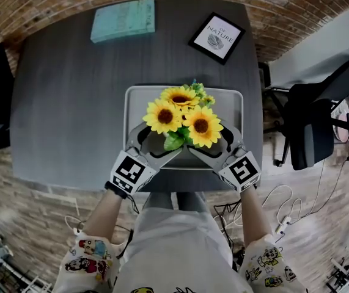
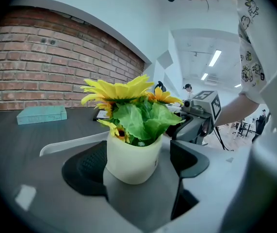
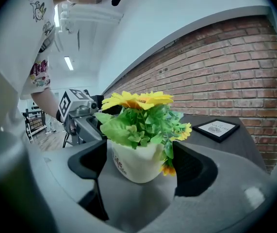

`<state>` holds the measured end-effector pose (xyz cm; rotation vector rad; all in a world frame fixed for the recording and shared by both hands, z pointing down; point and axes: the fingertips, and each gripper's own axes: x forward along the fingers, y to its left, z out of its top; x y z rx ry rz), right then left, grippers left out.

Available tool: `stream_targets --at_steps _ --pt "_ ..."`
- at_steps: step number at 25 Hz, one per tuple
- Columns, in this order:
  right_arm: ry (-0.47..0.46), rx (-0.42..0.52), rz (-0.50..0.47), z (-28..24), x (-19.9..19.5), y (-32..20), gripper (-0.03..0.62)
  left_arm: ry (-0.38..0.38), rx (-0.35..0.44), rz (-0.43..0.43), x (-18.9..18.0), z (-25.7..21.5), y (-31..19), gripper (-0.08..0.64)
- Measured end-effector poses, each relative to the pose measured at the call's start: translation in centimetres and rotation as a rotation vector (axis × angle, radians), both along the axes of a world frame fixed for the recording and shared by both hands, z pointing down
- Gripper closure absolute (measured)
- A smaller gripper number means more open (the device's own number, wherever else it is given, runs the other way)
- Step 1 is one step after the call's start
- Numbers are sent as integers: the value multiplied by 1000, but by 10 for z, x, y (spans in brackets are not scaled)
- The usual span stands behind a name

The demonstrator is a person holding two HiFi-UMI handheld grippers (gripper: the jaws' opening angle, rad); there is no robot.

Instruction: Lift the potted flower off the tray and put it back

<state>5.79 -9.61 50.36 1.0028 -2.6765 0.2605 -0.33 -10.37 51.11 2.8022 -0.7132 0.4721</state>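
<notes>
The left claw (image 2: 137, 165) and the right claw (image 3: 139, 160) are held side by side just ahead of the person's forearms (image 1: 104, 211). They are angled inward toward each other.

Left claw: the jaws are set wide. The pot (image 2: 128, 155) is seated deep between them, close to the claw body. The pot wall is overlapped with the left-hand jaw, and a narrow gap is visible at the right-hand jaw.

Right claw: the jaws are likewise set wide, and the same pot is seated between them. Its printed side is turned toward the left-hand jaw. The right-hand jaw is partly covered by leaves, so contact there cannot be confirmed.

The pot is cream-coloured and upright, and it is enclosed from both sides by the two claws. The sunflowers (image 1: 182, 116) rise above both claws and cover the jaw tips in the head view.

The tray (image 1: 136, 97), pale grey with a raised rim, lies under and beyond the claws. The pot is located over its near half. Whether the pot base rests on the tray cannot be determined.

The tray is carried at the near edge of a dark table (image 1: 64, 102). Well beyond the left claw a teal book (image 1: 123, 19) lies flat. Well beyond the right claw a black frame (image 1: 217, 37) lies flat. A brick wall (image 2: 56, 64) stands behind the table. A chair (image 1: 312, 130) stands off the table, to the right of the right claw.
</notes>
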Motion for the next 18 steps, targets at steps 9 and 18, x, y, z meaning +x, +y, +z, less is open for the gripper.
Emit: stream_targets --at_steps 9,18 --pt "-24 -8 -43 12 -4 -9 175 1 10 34 3 7 -6 163" --pt "-49 -19 -84 14 -10 -15 178 12 15 70 1 9 -10 187"
